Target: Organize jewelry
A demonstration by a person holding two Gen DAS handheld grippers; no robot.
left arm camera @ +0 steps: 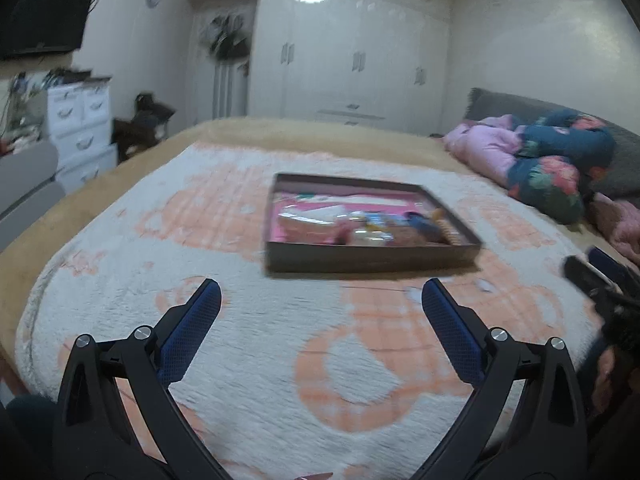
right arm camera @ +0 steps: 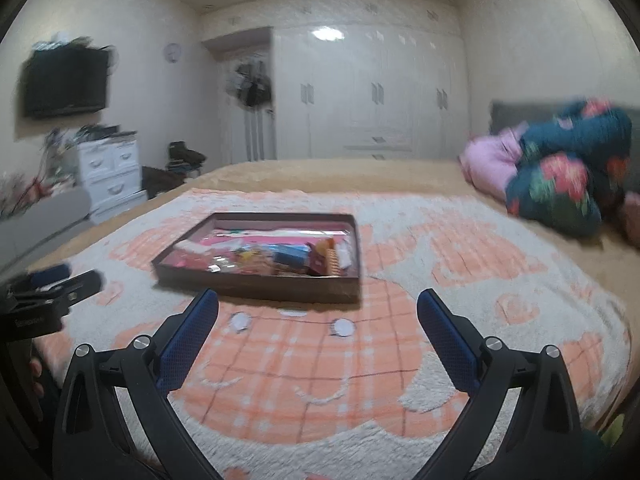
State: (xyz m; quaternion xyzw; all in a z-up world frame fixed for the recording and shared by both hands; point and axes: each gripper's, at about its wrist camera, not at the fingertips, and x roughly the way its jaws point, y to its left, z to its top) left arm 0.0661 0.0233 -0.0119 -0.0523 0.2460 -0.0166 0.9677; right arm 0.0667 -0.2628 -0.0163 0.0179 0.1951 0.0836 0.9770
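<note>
Centrally, shallow rectangular tray [left arm camera: 372, 258] on fluffy blanket [left arm camera: 248, 360]

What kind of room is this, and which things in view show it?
Most likely a bedroom in a home. A wide bed with a plush blanket fills the foreground, folded quilts sit at its head, and a white wardrobe covers the far wall.

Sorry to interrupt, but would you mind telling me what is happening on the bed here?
A person holds two tongs over a white-and-orange fluffy blanket. The left tongs and right tongs are both open and empty. Ahead lies a shallow brown rectangular tray with a pink lining, holding small jumbled items too blurred to identify. Nothing has been picked up.
</note>
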